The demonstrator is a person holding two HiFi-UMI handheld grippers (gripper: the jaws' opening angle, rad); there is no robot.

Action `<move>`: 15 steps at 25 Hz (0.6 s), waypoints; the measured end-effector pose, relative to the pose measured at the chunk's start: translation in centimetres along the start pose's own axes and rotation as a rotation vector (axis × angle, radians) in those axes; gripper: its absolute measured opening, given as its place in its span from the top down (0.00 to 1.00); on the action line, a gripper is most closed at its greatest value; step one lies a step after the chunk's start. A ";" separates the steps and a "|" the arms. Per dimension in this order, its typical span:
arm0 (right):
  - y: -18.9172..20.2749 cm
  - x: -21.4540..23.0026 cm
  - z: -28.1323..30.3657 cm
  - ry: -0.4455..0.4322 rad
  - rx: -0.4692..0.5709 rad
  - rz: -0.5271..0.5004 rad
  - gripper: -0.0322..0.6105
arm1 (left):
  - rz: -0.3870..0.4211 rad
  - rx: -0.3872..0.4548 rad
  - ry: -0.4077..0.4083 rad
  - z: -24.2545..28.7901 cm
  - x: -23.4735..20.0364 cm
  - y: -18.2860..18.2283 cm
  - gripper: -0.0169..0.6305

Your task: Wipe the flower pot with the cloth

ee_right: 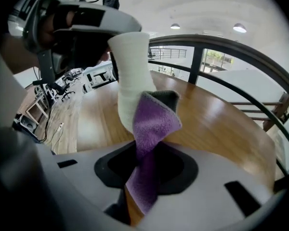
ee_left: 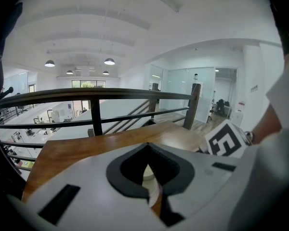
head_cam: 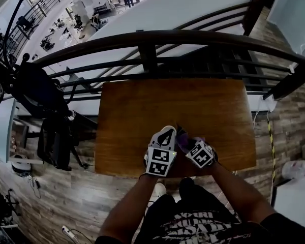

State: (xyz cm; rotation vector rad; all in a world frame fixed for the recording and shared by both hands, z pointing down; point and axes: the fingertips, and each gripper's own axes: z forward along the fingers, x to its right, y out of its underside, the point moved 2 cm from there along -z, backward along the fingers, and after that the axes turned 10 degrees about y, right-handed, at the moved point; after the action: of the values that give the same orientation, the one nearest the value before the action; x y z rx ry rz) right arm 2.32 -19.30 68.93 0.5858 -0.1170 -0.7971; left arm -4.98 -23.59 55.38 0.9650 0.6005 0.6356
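Observation:
A white flower pot (ee_right: 131, 76) hangs tilted above the wooden table (head_cam: 142, 116), and my left gripper (ee_right: 82, 25) is shut on its upper end. In the left gripper view only a cream sliver of the pot (ee_left: 147, 173) shows between the jaws of the left gripper (ee_left: 151, 179). My right gripper (ee_right: 144, 177) is shut on a purple cloth (ee_right: 151, 124), whose free end lies against the pot's side. In the head view both grippers sit close together near the table's front edge, the left gripper (head_cam: 168, 132) beside the right gripper (head_cam: 187, 142), with the cloth (head_cam: 183, 140) between them and the pot hidden.
A dark metal railing (head_cam: 152, 39) curves just behind the table's far edge, with an open drop to a lower floor beyond. A black office chair (head_cam: 38, 93) stands left of the table. The person's legs (head_cam: 193, 222) are at the front edge.

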 end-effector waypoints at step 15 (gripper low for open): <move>-6.3 4.4 3.4 0.026 0.024 -0.147 0.79 | -0.017 0.012 -0.001 0.4 0.0 0.6 0.97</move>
State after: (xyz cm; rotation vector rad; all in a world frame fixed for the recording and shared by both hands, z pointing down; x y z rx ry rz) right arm 0.32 -27.42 67.88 0.6327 -0.0601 -0.9309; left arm -4.80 -23.52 56.12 0.9703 0.6115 0.6172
